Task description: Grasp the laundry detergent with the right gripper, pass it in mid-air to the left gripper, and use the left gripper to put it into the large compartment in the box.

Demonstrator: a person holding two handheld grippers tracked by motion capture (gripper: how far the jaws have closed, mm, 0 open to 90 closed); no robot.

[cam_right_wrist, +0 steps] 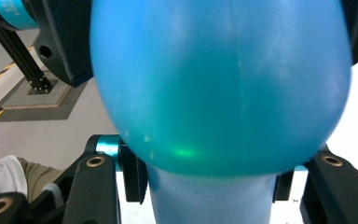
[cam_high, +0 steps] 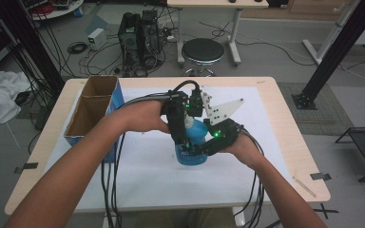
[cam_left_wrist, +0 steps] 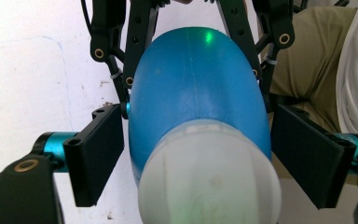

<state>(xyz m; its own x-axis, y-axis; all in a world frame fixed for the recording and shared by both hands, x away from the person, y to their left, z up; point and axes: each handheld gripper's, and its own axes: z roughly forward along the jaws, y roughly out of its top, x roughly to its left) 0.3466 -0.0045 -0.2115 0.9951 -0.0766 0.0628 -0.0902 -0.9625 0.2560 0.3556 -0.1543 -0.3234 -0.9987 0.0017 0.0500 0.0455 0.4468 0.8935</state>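
A blue bottle [cam_high: 193,156] with a white cap [cam_high: 188,124] is held just above the white mat, between both grippers. My left gripper [cam_high: 184,137] comes in from the cap end. In the left gripper view its black pads [cam_left_wrist: 98,154] press the bottle's shoulder [cam_left_wrist: 196,84] on either side, beside the white cap [cam_left_wrist: 209,177]. My right gripper [cam_high: 208,145] holds the other end. In the right gripper view its jaws clamp the narrower lower part, and the round blue body [cam_right_wrist: 219,84] bulges above the gripper [cam_right_wrist: 209,186].
An open cardboard box [cam_high: 92,107] with blue sides stands at the table's left edge. A white mat [cam_high: 147,175] covers the wooden table [cam_high: 294,142]. Cables [cam_high: 111,190] trail off the front edge. Beyond the table stand a black stool [cam_high: 202,50] and a computer tower [cam_high: 140,35].
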